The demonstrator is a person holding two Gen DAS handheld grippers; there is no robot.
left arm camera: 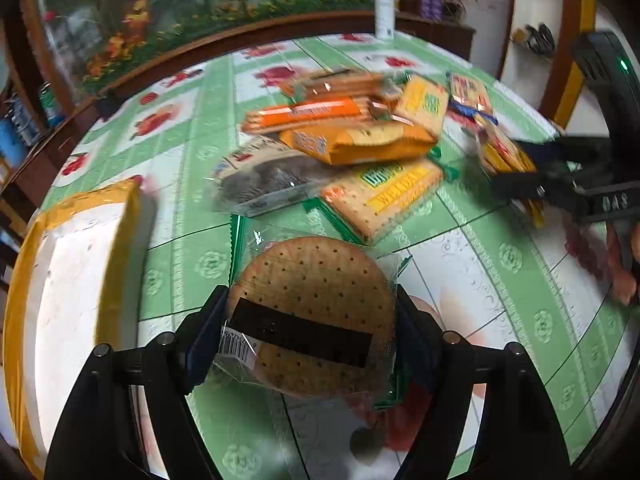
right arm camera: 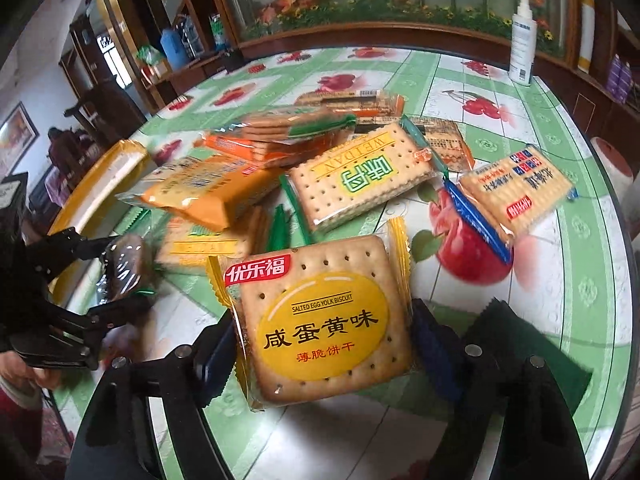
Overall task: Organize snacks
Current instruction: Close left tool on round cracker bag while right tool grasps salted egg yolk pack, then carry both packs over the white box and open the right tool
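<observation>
My left gripper (left arm camera: 312,336) is shut on a clear packet of round brown biscuits (left arm camera: 316,300), one pad on each side, above the green fruit-print tablecloth (left arm camera: 500,280). The right wrist view shows that gripper (right arm camera: 116,276) at the left edge with the round packet (right arm camera: 124,268). My right gripper (right arm camera: 324,360) is shut on a square yellow salted egg yolk biscuit packet (right arm camera: 324,320). In the left wrist view it (left arm camera: 512,164) appears blurred at the right with the yellow packet (left arm camera: 504,156). A loose pile of cracker packets (left arm camera: 340,136) (right arm camera: 280,168) lies mid-table.
A white box with yellow tape (left arm camera: 80,280) (right arm camera: 104,184) stands at the left of the table. A blue-edged cracker packet (right arm camera: 516,192) lies apart at the right. A white spray bottle (right arm camera: 522,44) stands at the far edge. A wooden-framed flower screen (left arm camera: 200,8) rises behind the table.
</observation>
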